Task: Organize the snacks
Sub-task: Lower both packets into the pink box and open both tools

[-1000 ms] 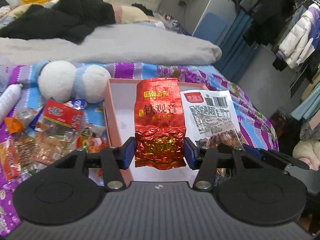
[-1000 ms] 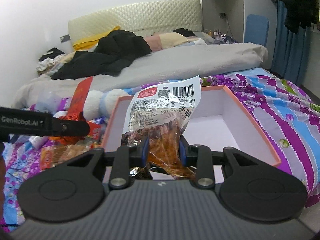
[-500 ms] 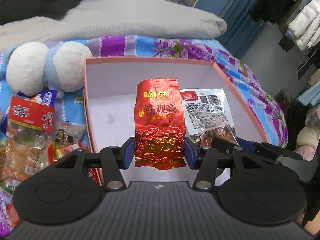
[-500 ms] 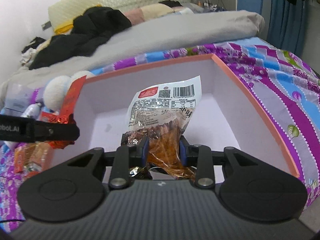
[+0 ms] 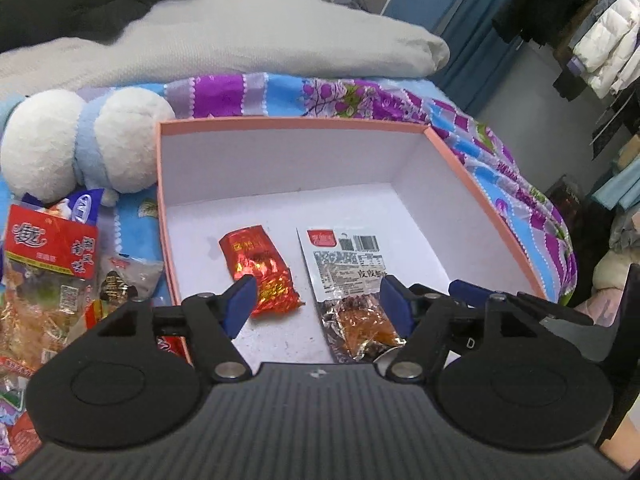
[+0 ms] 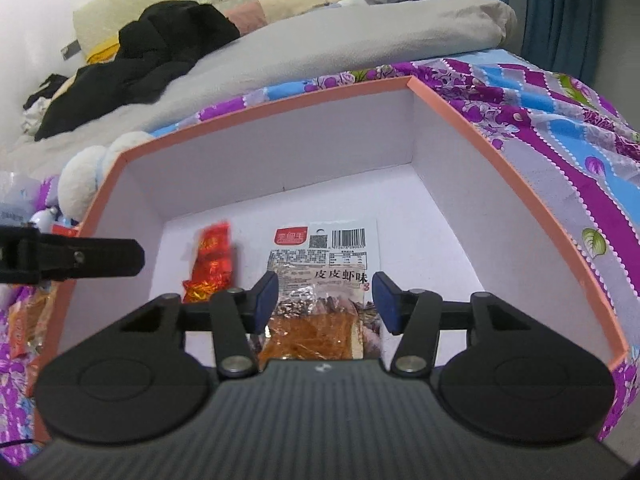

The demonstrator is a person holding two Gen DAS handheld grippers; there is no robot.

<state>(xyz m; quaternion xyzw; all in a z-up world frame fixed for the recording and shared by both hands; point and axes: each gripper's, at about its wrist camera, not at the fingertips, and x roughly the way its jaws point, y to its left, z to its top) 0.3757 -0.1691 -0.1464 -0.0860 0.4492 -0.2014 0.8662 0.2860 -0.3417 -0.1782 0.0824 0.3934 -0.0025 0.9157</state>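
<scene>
A pink-rimmed box with a white inside lies on the bed. A red foil tea packet lies flat on its floor at the left. A clear snack packet with a white label lies beside it to the right. My left gripper is open and empty just above the box's near edge. My right gripper is open and empty over the snack packet. The red packet and the box wall show in the right wrist view too.
A pile of loose snack packets lies on the purple bedspread left of the box. A white and blue plush toy sits behind them. A grey duvet and dark clothes lie further back. The bed's edge drops off at the right.
Both grippers have opened. The red tea packet and the clear snack packet have dropped flat onto the box floor. Both cameras now look down into the box.
</scene>
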